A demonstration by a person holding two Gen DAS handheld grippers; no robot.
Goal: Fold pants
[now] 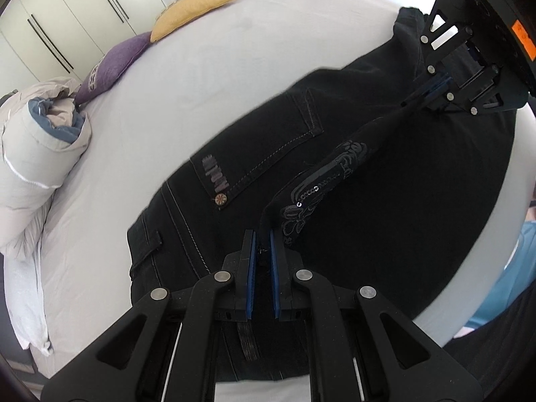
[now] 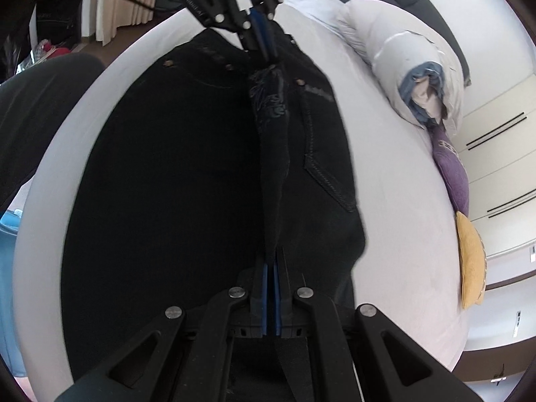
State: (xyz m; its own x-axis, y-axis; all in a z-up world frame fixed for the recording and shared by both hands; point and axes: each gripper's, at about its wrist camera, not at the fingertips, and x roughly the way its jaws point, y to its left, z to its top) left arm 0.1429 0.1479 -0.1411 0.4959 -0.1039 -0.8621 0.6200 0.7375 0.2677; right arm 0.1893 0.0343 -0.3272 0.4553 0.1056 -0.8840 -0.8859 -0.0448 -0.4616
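Note:
Black pants (image 1: 268, 174) with grey stitching and a decorated leg lie on a white bed (image 1: 140, 127). A raised edge of the fabric (image 1: 335, 167) is stretched between both grippers above the rest. My left gripper (image 1: 263, 244) is shut on one end of that edge. My right gripper (image 1: 415, 95) is shut on the other end. In the right wrist view the right gripper (image 2: 272, 261) pinches the pants (image 2: 201, 184) near the camera and the left gripper (image 2: 264, 50) holds the far end of the edge by the waistband.
A rolled white and blue duvet (image 1: 43, 147), a purple cushion (image 1: 110, 63) and a yellow cushion (image 1: 191, 10) lie along the far side of the bed. White wardrobe doors (image 1: 50, 23) stand beyond. The person's dark clothing (image 2: 37, 110) is by the bed edge.

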